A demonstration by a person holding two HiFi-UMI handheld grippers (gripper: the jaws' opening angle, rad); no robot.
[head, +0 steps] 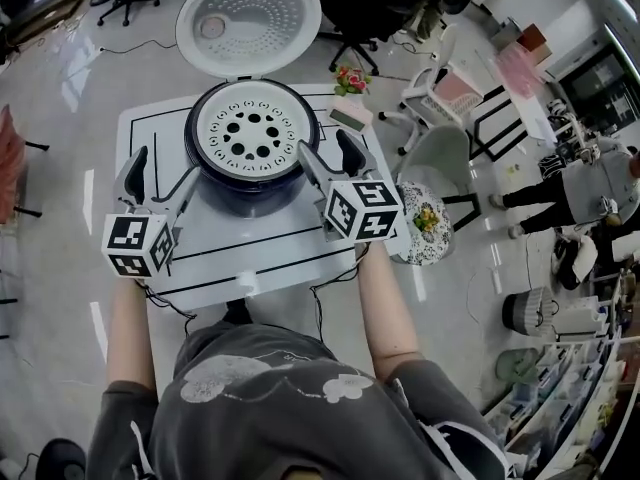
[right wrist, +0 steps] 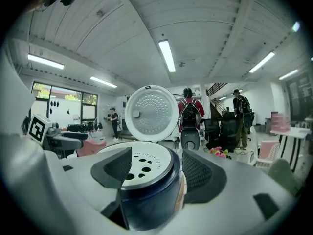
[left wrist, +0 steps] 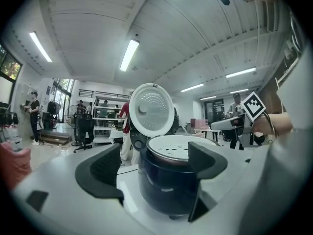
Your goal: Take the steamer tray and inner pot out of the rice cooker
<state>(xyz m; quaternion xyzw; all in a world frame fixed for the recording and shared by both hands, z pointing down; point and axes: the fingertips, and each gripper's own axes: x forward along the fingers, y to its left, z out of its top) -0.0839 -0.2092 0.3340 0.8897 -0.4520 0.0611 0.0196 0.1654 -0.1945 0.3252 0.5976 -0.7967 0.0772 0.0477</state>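
Observation:
A dark blue rice cooker (head: 250, 178) stands on the white table (head: 150, 128) with its round lid (head: 248, 20) swung open behind it. A white steamer tray (head: 250, 130) with holes sits in its top, hiding the inner pot. My left gripper (head: 160, 178) is open at the cooker's left side, with the cooker body (left wrist: 171, 185) between its jaws. My right gripper (head: 335, 158) is open at the cooker's right side, its jaws straddling the rim and the steamer tray (right wrist: 142, 166).
A small pot of flowers (head: 349, 80) and a flat box (head: 350, 118) sit at the table's back right corner. A chair (head: 440, 158) and a patterned stool (head: 428, 223) stand right of the table. People (head: 560, 193) stand farther right.

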